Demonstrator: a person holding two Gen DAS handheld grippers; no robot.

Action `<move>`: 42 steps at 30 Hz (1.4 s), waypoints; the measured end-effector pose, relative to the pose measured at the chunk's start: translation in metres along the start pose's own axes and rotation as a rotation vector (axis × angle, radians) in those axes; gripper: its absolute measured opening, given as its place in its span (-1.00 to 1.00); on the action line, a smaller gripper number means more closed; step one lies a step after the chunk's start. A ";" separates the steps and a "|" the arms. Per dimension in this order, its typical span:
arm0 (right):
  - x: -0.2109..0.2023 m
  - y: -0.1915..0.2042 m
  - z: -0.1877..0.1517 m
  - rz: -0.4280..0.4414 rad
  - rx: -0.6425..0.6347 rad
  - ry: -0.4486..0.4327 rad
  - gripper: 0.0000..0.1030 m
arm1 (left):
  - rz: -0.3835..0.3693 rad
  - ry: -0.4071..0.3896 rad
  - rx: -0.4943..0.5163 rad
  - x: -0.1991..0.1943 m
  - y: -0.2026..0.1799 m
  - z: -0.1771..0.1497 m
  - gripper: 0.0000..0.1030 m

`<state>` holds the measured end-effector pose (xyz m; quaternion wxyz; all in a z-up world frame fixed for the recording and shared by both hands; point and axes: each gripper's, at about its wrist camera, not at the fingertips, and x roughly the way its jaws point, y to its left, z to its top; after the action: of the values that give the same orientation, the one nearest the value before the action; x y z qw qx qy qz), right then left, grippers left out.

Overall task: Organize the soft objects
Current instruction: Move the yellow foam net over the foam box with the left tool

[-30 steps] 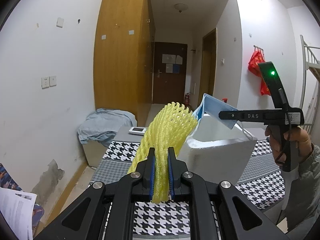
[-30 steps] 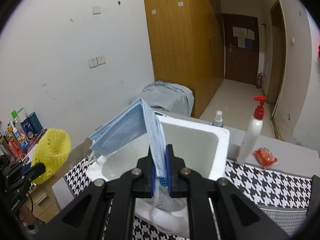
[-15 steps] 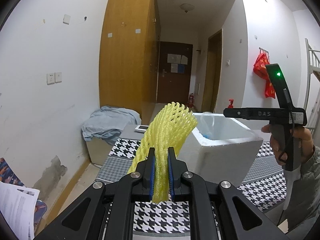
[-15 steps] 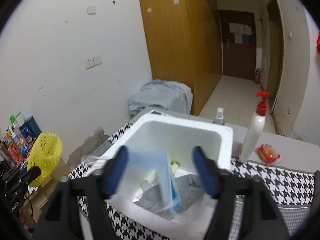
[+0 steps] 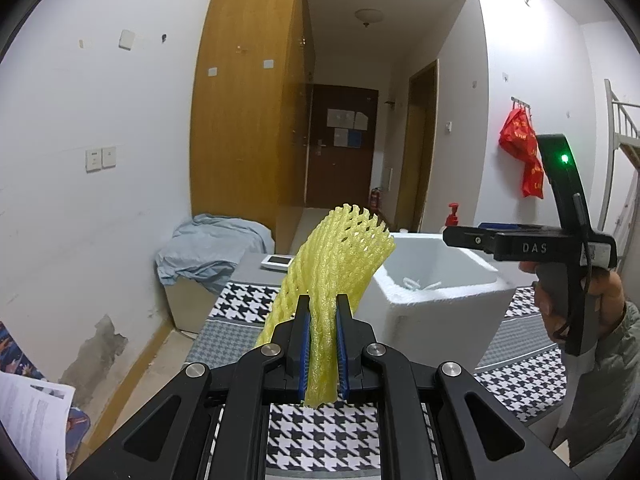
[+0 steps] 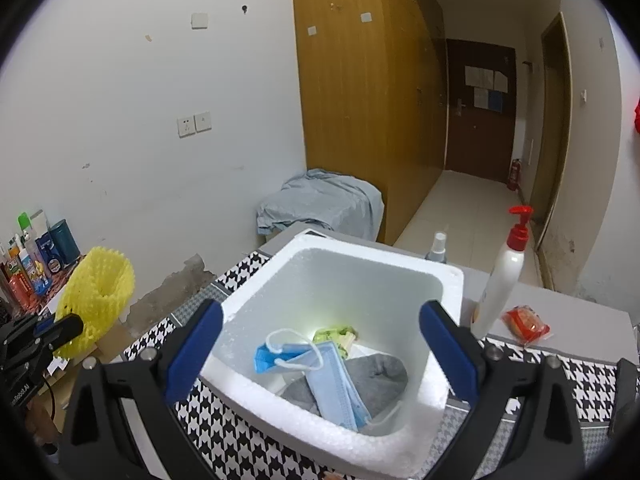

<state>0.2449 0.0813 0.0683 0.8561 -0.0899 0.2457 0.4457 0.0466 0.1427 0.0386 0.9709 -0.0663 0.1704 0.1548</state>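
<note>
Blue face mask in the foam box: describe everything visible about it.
The blue face mask is a pleated, thin fabric one with white ear loops, folded and crumpled. It lies loose inside the white foam box, resting on a grey cloth beside a green packet. No tool touches it.

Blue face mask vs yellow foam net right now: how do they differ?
The yellow foam net is clamped in the left gripper, held in the air; the blue face mask lies loose inside the white foam box, under the opening right gripper. The net is an open mesh sleeve; the mask is a flat pleated sheet. Both are soft.
</note>
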 end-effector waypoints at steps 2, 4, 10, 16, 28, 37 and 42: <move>-0.005 -0.001 0.000 -0.002 0.003 -0.015 0.94 | -0.008 0.000 0.000 0.002 0.000 0.002 -0.77; -0.008 -0.003 -0.001 0.000 0.005 -0.025 1.00 | -0.014 0.002 0.004 0.006 -0.001 0.005 -0.77; -0.009 -0.007 -0.002 0.011 0.016 -0.016 1.00 | -0.037 -0.004 0.021 0.010 -0.005 0.013 -0.77; -0.019 -0.008 -0.004 0.006 0.010 -0.036 1.00 | -0.066 0.000 0.028 0.019 -0.011 0.018 -0.77; -0.043 -0.019 -0.019 -0.048 0.006 -0.053 1.00 | -0.152 0.010 0.066 0.041 -0.031 0.029 -0.77; -0.067 -0.026 -0.029 -0.106 0.029 -0.076 1.00 | -0.222 0.023 0.073 0.056 -0.045 0.042 -0.77; -0.078 -0.026 -0.034 -0.128 0.036 -0.088 1.00 | -0.256 0.044 0.051 0.071 -0.052 0.047 -0.77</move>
<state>0.2166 -0.0026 0.0765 0.8944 -0.0703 0.2094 0.3889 0.1416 0.1224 0.0615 0.9801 -0.0660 0.1855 0.0237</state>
